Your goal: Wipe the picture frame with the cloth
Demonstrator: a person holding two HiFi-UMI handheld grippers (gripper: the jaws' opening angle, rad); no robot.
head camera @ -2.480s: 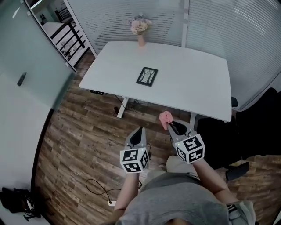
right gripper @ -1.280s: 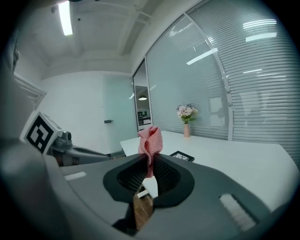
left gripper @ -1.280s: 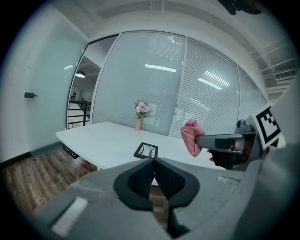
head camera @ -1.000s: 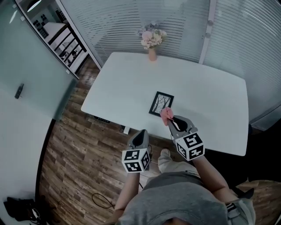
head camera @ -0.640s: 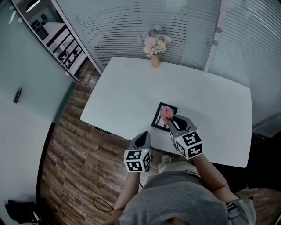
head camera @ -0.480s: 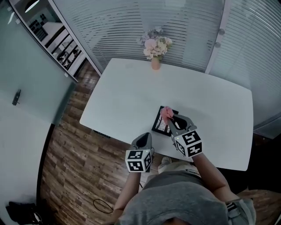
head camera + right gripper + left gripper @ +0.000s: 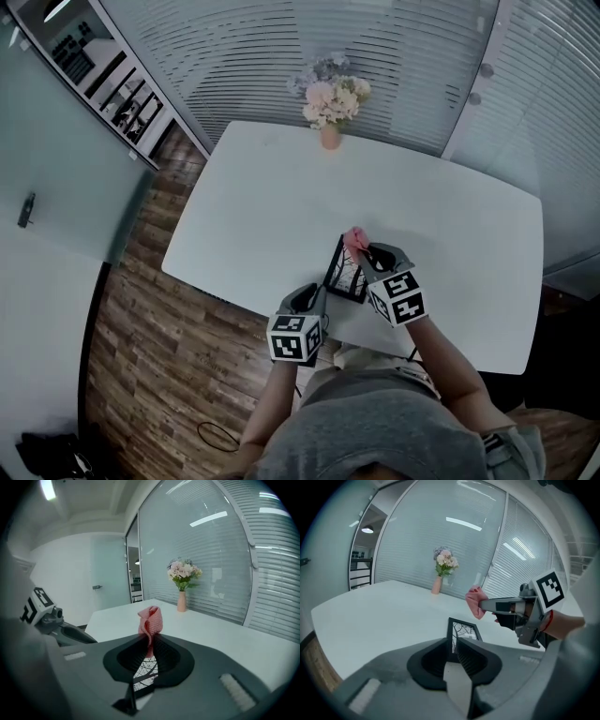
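A black picture frame with a tree drawing lies flat near the front edge of the white table. My right gripper is shut on a pink cloth, which hangs just above the frame's far end. In the right gripper view the cloth sticks up from the jaws, and the frame shows below them. My left gripper hovers at the table's front edge, left of the frame. Its jaws are opening with nothing between them, and the frame lies just beyond.
A slim vase of pink and white flowers stands at the table's far edge. Slatted glass walls run behind the table. Wooden floor lies to the left, with a cable on it.
The person has walked up to the table. Both grippers have gone forward and down, from over the floor to the frame, and the cloth now hangs over the frame.
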